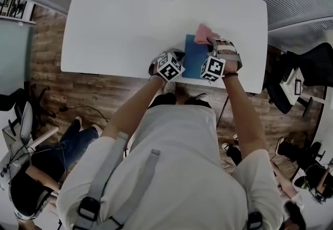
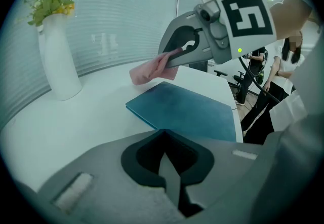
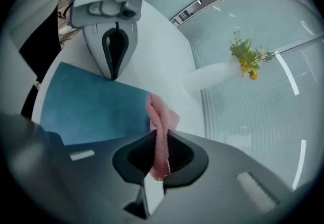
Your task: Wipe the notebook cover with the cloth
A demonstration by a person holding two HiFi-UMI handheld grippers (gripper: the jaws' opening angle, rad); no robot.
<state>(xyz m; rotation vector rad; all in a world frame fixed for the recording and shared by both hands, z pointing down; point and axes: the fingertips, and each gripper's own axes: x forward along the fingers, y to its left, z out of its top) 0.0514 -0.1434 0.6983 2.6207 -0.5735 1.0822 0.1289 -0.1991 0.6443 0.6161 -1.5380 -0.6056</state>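
Cloth (image 3: 161, 116), pink, pinched tight in right gripper (image 3: 156, 170), hanging by the far edge of the teal notebook (image 3: 91, 109) on the white table (image 1: 114, 21). Left gripper (image 2: 169, 167) has its jaws together with nothing in them and sits at the notebook's corner; contact unclear. Wipe looks about to start. Next: lower cloth onto cover, drag across. White vase (image 2: 56, 61) holds yellow-green flowers (image 2: 50, 0), well apart.
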